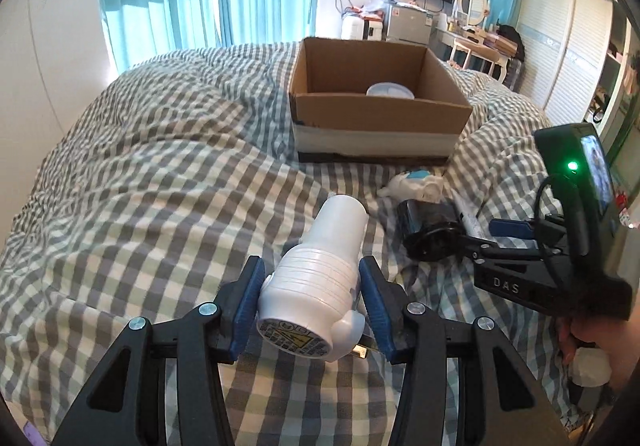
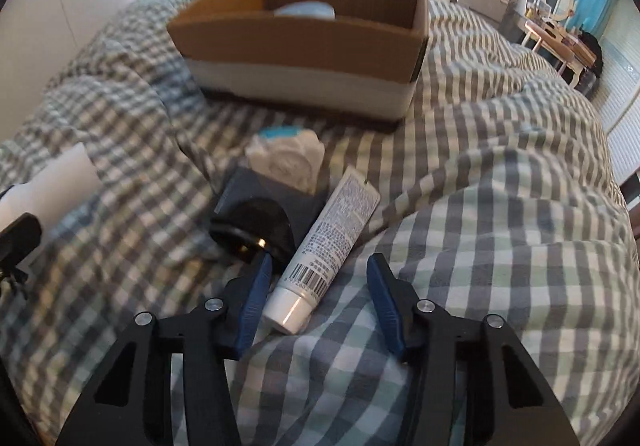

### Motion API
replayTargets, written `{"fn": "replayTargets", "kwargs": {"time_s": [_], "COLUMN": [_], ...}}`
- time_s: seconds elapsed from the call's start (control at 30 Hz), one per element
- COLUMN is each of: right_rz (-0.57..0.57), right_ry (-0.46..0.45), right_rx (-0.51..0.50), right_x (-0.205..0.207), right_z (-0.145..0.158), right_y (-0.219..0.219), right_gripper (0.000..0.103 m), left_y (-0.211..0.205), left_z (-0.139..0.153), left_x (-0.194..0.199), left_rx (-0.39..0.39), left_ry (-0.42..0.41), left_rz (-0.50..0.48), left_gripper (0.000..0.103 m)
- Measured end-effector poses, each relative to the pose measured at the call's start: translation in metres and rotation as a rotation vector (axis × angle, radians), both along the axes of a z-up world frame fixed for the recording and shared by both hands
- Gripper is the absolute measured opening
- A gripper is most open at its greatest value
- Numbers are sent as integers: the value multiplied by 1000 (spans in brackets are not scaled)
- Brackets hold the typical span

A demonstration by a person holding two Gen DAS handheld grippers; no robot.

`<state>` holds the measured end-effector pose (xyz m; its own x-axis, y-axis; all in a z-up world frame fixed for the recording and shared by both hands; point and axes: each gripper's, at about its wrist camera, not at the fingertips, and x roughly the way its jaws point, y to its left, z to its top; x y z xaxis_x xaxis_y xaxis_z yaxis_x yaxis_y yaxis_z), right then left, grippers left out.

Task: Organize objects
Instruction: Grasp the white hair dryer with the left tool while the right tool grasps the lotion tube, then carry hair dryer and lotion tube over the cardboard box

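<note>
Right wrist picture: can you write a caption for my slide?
Open right gripper around a white tube on the checked bedspread, cardboard box beyond.

Both the left gripper (image 1: 312, 298) and right gripper (image 2: 318, 298) have black linkage arms, silver screws and blue ribbed pads (image 1: 249, 302); at 3 o'clock, "DAS" lettering and a green light.

Bed under a grey-and-white checked duvet (image 1: 168, 173)

On the rumpled duvet, in the left wrist view: an open cardboard box (image 1: 376, 121) at 12 o'clock; a white and blue toy (image 1: 416, 183) just below it at 2 o'clock; touching the toy, a black cylinder (image 1: 430, 226) with a white tube (image 2: 324, 246) alongside; a white plug-in device (image 1: 316, 278) at 6 o'clock.
</note>
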<state>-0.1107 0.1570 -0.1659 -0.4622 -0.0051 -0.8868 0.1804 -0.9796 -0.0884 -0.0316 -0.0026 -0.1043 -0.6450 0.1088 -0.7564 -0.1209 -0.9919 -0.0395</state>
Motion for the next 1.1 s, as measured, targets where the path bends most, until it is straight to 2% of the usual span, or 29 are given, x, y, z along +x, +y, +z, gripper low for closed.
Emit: {"fn": "replayTargets", "kwargs": {"time_s": [0.13, 0.17, 0.2, 0.27, 0.37, 0.8, 1.1], "right_rz": [15, 16, 19, 32, 41, 79, 135], "right_ry": [-33, -25, -10, 11, 58, 163, 247], "right_rx": [36, 38, 28, -13, -41, -159, -182], "right_x": [-6, -5, -1, 5, 16, 49, 55], "right_z": [-11, -10, -8, -4, 7, 54, 89], "right_y": [-9, -9, -10, -9, -10, -12, -21], "right_gripper": [50, 43, 31, 23, 20, 20, 20], "left_y": [1, 1, 3, 2, 1, 4, 6], "left_z": [-8, -8, -8, -8, -8, -1, 29], "left_x": [1, 1, 3, 4, 4, 7, -3], "left_rx": [8, 8, 9, 13, 15, 25, 63], "left_ry": [-21, -22, -20, -17, -18, -5, 47], "left_rz": [0, -1, -3, -5, -3, -10, -21], "left_gripper": [50, 50, 50, 50, 50, 50, 50]}}
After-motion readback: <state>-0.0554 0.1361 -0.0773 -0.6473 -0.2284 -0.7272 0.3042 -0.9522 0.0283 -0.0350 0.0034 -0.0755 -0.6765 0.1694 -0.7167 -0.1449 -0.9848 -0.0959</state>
